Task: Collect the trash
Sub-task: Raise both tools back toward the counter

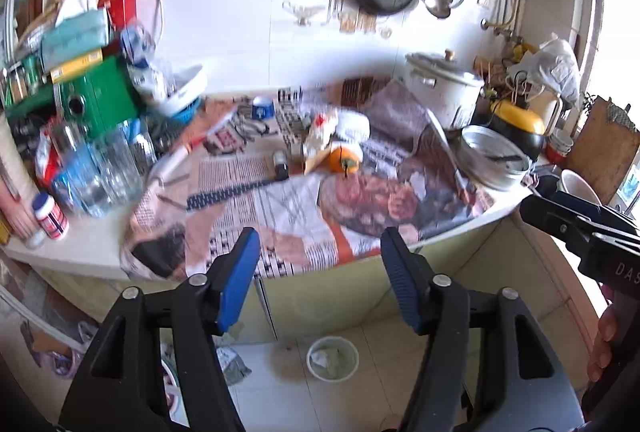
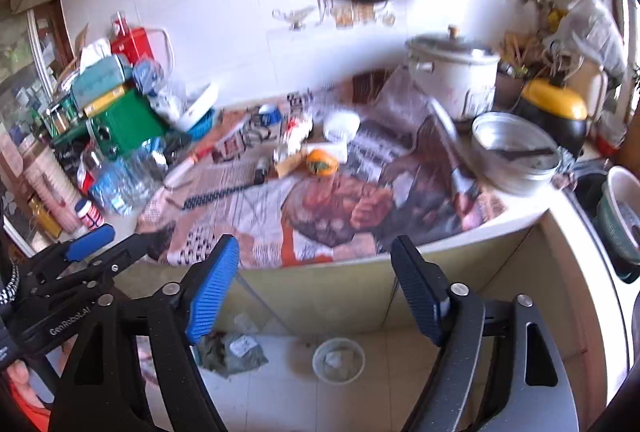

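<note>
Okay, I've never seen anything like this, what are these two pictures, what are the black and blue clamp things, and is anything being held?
Those clamps are tools a person carries, one per hand. Each picture comes from a camera on one tool, looking along its fingers. The first shows the left hand-held gripper, the second the right hand-held gripper. Both are open and hold nothing. Ahead is a cluttered kitchen counter spread with newspaper: an orange fruit, a white lidded pot, a metal bowl, a green box. On the floor below stands a small bin with crumpled scraps inside.
</note>
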The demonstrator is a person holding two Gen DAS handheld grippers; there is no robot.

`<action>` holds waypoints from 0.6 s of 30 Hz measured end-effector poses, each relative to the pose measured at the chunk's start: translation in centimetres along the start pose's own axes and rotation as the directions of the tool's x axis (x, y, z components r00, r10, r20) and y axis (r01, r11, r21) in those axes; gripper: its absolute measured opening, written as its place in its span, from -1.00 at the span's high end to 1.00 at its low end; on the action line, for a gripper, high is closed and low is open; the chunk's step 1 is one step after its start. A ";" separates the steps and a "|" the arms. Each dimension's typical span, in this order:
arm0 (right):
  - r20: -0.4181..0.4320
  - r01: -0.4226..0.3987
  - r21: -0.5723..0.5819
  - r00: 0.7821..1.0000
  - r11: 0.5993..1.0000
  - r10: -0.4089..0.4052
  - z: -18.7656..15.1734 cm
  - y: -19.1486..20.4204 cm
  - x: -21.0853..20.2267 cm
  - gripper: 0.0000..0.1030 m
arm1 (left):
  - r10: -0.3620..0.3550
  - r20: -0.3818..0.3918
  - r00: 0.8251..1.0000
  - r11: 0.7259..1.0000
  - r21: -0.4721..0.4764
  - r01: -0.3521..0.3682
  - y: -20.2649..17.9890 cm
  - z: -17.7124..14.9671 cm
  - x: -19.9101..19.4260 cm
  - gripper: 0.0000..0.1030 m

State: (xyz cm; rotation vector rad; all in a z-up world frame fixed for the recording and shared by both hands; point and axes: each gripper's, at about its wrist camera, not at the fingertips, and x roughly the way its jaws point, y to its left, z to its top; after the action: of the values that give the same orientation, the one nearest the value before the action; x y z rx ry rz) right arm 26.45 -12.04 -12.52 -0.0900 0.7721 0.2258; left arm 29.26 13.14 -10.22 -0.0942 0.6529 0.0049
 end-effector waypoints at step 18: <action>0.029 -0.042 -0.069 0.999 0.997 0.044 9.0 -5.5 5.5 -0.52 | 0.067 0.003 0.998 0.998 -0.004 -0.067 -2.8 10.2 9.3 -0.39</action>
State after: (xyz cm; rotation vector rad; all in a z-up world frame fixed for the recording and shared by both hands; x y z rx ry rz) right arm 37.69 -14.98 -9.91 -0.1348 0.7369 0.2945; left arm 42.93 11.01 -7.52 -0.0758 0.6525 0.0713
